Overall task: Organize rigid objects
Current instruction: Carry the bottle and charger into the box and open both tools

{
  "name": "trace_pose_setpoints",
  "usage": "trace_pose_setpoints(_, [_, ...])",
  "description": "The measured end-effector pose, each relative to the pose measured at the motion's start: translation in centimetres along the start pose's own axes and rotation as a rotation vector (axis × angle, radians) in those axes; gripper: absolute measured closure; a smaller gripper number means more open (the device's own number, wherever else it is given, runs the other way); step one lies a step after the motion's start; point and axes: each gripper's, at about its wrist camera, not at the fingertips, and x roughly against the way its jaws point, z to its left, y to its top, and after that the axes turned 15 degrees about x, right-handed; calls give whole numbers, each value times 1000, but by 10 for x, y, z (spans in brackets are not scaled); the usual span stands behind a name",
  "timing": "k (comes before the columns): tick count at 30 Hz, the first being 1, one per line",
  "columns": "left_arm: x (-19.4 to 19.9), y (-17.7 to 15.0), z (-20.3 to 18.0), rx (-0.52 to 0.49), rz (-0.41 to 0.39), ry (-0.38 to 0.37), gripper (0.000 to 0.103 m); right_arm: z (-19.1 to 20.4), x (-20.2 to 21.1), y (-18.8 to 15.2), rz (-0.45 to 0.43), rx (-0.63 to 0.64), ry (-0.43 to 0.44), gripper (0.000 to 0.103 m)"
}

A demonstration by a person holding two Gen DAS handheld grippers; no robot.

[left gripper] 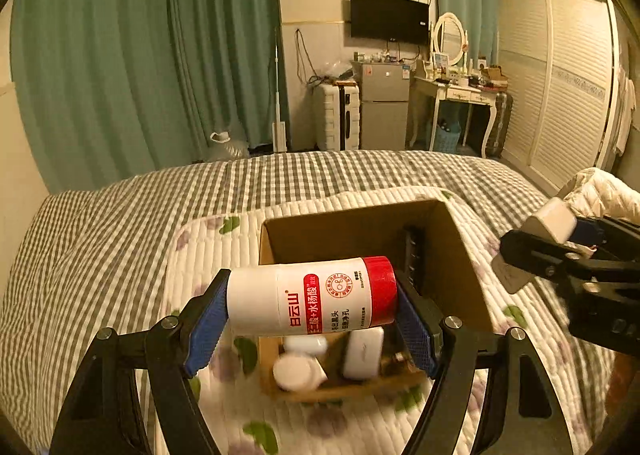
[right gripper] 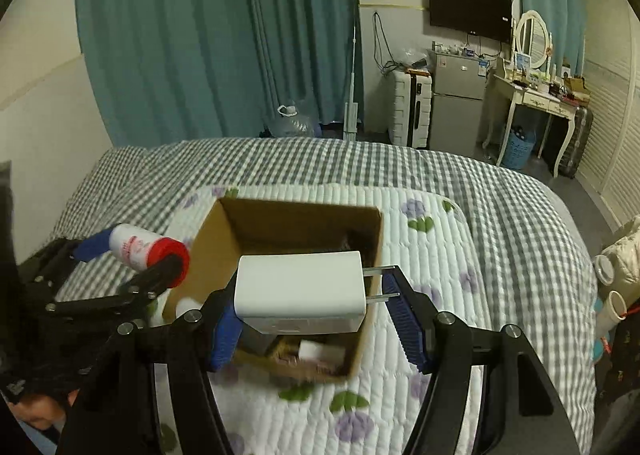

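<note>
My left gripper (left gripper: 312, 303) is shut on a white bottle with a red cap (left gripper: 312, 297), held sideways above the near left part of an open cardboard box (left gripper: 452, 239). It also shows in the right wrist view (right gripper: 148, 251). My right gripper (right gripper: 310, 295) is shut on a white charger plug (right gripper: 300, 291), its two prongs (right gripper: 380, 283) pointing right, held over the box (right gripper: 208, 231). The box holds several small white items (left gripper: 362, 353).
The box stands on a white flower-print quilted mat (right gripper: 432, 255) on a grey checked bed (left gripper: 120, 223). A white puffer jacket (left gripper: 604, 191) lies at the bed's right edge. Green curtains, a fridge, a suitcase and a dressing table stand beyond.
</note>
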Motion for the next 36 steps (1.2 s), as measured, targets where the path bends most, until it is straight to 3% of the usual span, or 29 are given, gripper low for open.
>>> trace_pose_setpoints(8, [-69, -2, -2, -23, 59, -16, 25, -17, -54, 10, 34, -14, -8, 38])
trace_pose_setpoints(14, [-93, -8, 0, 15, 98, -51, 24, -21, -77, 7, 37, -12, -8, 38])
trace_pose_setpoints(20, [-91, -6, 7, 44, 114, -39, 24, -15, -73, 8, 19, -3, -9, 38])
trace_pose_setpoints(24, [-72, 0, 5, 19, 50, -37, 20, -12, -67, 12, 21, 9, -12, 38])
trace_pose_setpoints(31, [-54, 4, 3, -55, 23, -7, 20, -7, -65, 17, 35, 18, -17, 38])
trace_pose_setpoints(36, [-57, 1, 17, -19, 29, 6, 20, -5, -82, 20, 62, -9, 5, 38])
